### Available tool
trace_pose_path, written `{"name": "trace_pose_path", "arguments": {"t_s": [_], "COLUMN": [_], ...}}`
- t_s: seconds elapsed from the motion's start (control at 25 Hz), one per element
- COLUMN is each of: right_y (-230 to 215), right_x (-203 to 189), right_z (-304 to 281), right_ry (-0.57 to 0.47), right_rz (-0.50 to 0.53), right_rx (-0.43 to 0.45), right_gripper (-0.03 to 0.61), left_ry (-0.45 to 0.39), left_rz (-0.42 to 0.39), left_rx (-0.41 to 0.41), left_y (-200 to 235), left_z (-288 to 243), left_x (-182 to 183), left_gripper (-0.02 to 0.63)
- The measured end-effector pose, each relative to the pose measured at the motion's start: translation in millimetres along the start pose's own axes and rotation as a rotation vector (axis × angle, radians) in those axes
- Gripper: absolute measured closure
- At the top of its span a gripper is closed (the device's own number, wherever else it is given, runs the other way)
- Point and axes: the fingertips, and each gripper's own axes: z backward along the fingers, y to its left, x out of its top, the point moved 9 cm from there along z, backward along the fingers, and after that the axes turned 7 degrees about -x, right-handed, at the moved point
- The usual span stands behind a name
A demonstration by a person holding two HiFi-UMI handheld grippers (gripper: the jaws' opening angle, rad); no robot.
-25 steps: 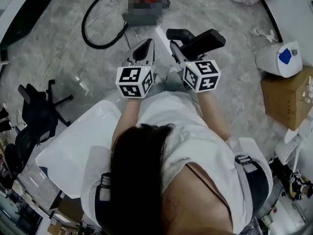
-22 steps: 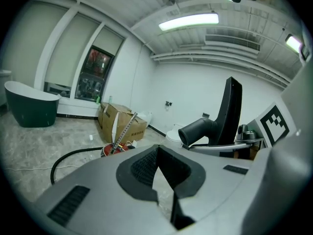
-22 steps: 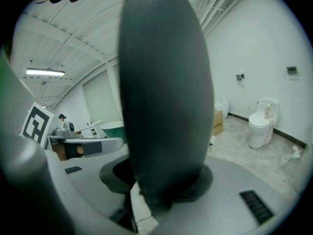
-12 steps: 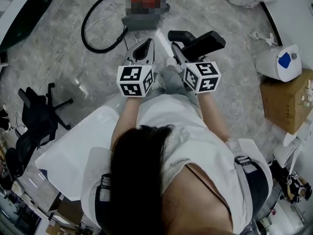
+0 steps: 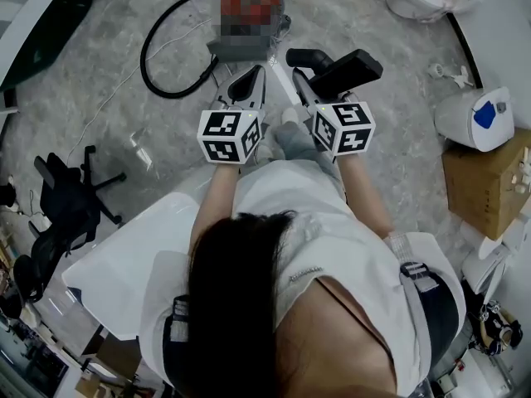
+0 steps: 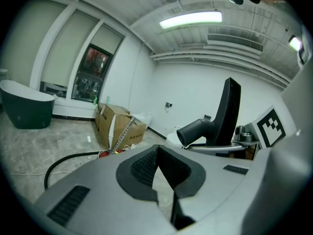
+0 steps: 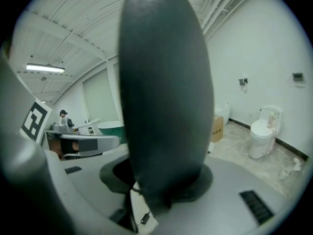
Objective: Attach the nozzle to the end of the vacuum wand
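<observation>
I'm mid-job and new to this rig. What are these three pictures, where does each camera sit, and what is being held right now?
There is no robot arm here. A person holds a hand-held gripper in each hand, and each carries a marker cube. The head view looks steeply down from the person's head onto a grey floor with a black hose, a cardboard box and an office chair. The other two pictures come from cameras riding on the grippers, each looking along its own fingers. The left gripper is shut with nothing in it. The right gripper has its fingers closed on the black nozzle, which fills most of the right gripper view.
</observation>
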Motion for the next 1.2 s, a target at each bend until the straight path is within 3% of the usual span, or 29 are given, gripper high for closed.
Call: {"name": "trace_pose_path", "arguments": {"t_s": [0.48, 1.0, 1.2], "right_y": [-47.6, -89.8, -98.9], "right_x": [22.4, 41.2, 45.2], "right_z": [-32.5, -64.8, -72.1], "right_ry": [0.013, 0.022, 0.029], "right_rz": [0.012, 0.02, 0.013], "right_rx": [0.004, 0.05, 0.081], "right_gripper": [0.407, 0.407, 0.407], "left_ry": [0.018, 0.026, 0.042], "left_rz": [0.027, -0.004, -0.022], "left_rx": [0.035, 0.118, 0.115], "left_y": [5.5, 7.0, 3.8], "left_z": [-50.9, -100.8, -115.7], "left_x": [15.7, 34.5, 38.0], "left_gripper": [0.612, 0.612, 0.612]}}
